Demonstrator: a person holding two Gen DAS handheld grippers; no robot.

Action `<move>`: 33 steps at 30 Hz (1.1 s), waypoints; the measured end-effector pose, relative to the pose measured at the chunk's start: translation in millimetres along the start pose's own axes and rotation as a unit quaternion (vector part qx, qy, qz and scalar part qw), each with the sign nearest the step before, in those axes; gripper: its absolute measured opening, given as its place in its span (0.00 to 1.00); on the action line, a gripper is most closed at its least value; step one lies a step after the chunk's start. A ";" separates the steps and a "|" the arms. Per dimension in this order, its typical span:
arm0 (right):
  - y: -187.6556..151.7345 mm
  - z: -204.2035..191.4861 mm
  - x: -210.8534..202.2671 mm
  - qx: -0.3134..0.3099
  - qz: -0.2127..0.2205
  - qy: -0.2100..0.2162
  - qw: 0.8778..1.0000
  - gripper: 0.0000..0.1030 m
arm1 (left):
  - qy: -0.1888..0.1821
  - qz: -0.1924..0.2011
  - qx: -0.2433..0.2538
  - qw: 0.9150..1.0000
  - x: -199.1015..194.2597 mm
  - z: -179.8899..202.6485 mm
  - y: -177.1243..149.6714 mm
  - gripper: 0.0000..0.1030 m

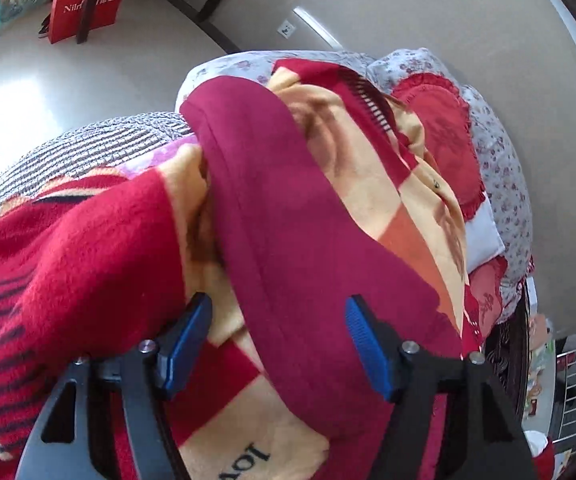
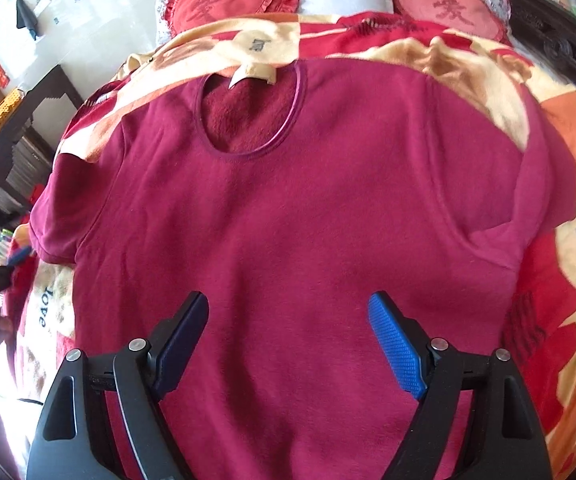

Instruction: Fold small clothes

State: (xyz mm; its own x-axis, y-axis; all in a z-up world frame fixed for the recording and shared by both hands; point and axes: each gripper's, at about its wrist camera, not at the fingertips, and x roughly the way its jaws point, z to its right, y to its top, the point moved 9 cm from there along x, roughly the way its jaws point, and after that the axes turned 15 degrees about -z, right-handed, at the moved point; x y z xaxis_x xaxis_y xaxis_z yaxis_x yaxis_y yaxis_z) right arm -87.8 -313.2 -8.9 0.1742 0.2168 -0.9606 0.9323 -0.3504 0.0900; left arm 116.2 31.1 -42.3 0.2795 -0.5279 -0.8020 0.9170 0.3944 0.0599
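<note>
Right tool (image 2: 288, 320) wide apart above lower front of maroon shirt (image 2: 288, 220), shirt spread flat on red-and-cream blanket (image 2: 560, 152) on bed, left tool (image 1: 278, 320) wide apart over shirt's edge, 2 heart cushions (image 2: 224, 0) at headboard end

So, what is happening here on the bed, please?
A person with a gripper in each hand is about to fold a dark red shirt. It lies spread flat, neck away, on a red and cream blanket. The right gripper hovers open over the shirt's lower part. The left gripper is open too, at a shirt edge that shows as a long band. No fold is made yet.
</note>
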 end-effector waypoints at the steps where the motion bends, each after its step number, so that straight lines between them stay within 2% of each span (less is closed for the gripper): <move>1: -0.6 -3.1 2.3 -0.003 -0.004 0.003 1.000 0.66 | 0.001 0.011 -0.004 1.000 2.3 -1.5 6.2 0.70; 3: -2.0 -10.0 4.0 -0.014 -0.006 0.002 1.000 0.66 | 0.001 0.032 -0.004 0.999 3.9 3.3 17.2 0.69; 4: -2.4 -12.7 3.8 -0.019 -0.005 0.000 1.000 0.66 | -0.002 0.038 0.002 0.999 4.7 7.5 21.1 0.62; 5: -2.8 -15.0 2.7 -0.023 -0.002 -0.003 1.000 0.66 | -0.002 0.042 0.012 0.999 5.7 13.1 24.4 0.51; 6: -3.0 -15.4 1.9 -0.025 -0.001 -0.004 1.000 0.66 | 0.006 0.041 0.019 0.999 6.9 18.1 25.7 0.18; 7: -3.0 -15.4 0.9 -0.025 -0.001 -0.004 1.000 0.66 | 0.022 0.043 0.029 0.998 5.7 23.4 25.1 0.07; 10: -3.2 -9.2 -3.1 -0.019 0.004 -0.006 1.000 0.66 | 0.017 0.088 0.078 0.993 -18.9 54.3 10.6 0.07; 12: -2.1 -1.9 -4.5 -0.010 0.007 -0.007 1.000 0.66 | 0.022 0.116 0.129 0.985 -37.6 84.3 -6.9 0.08; 14: 0.1 6.2 -4.7 0.004 0.006 -0.003 1.000 0.66 | 0.023 0.146 0.204 0.968 -55.8 129.1 -37.6 0.08; 15: 0.8 9.5 -5.7 0.010 0.006 -0.001 1.000 0.66 | 0.020 0.154 0.249 0.956 -60.9 153.9 -58.0 0.08; 17: 4.7 15.9 -9.3 0.021 0.012 0.002 1.000 0.66 | 0.002 0.135 0.356 0.925 -49.8 205.0 -113.6 0.09; 18: 6.4 18.8 -12.2 0.024 0.016 0.002 1.000 0.66 | -0.008 0.109 0.399 0.910 -35.9 221.2 -142.1 0.11; 20: 9.7 27.9 -19.6 0.033 0.028 -0.005 0.999 0.66 | -0.008 0.041 0.458 0.888 1.7 237.0 -190.8 0.24; 21: 10.6 32.1 -22.4 0.036 0.032 -0.009 0.999 0.66 | -0.002 0.002 0.480 0.878 24.5 237.3 -214.4 0.37; 22: 11.4 37.8 -25.2 0.042 0.035 -0.012 0.998 0.66 | 0.011 -0.032 0.496 0.868 47.8 232.2 -234.9 0.43; 23: 11.3 44.5 -27.9 0.048 0.038 -0.013 0.998 0.66 | 0.026 -0.057 0.503 0.862 66.3 223.3 -248.6 0.44; 25: 9.0 58.4 -32.4 0.062 0.041 -0.017 0.997 0.66 | 0.035 -0.090 0.498 0.862 84.1 205.4 -259.7 0.44; 26: 7.8 67.4 -34.8 0.071 0.043 -0.022 0.996 0.66 | 0.031 -0.101 0.491 0.865 87.4 198.0 -260.8 0.44; 28: 8.2 76.2 -37.4 0.076 0.045 -0.026 0.996 0.66 | 0.023 -0.112 0.473 0.874 80.8 184.8 -251.8 0.54; 29: 10.1 76.7 -38.5 0.073 0.047 -0.021 0.996 0.66 | 0.017 -0.110 0.470 0.875 74.0 180.3 -249.7 0.57; 31: 16.4 65.7 -42.6 0.051 0.055 0.005 0.997 0.66 | 0.012 -0.086 0.463 0.882 53.7 170.9 -234.4 0.72; 33: 21.8 37.2 -47.3 0.005 0.065 0.033 0.997 0.66 | 0.023 -0.055 0.451 0.890 35.9 158.0 -218.8 0.77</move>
State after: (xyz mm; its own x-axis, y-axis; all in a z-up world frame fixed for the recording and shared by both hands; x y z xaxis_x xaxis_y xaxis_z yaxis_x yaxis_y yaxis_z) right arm -87.5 -365.0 28.7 0.3133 0.2281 -0.9219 0.8973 -0.3891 0.2087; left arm -29.4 -193.0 9.6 0.1808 -0.4863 -0.8549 0.7994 -0.4337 0.4158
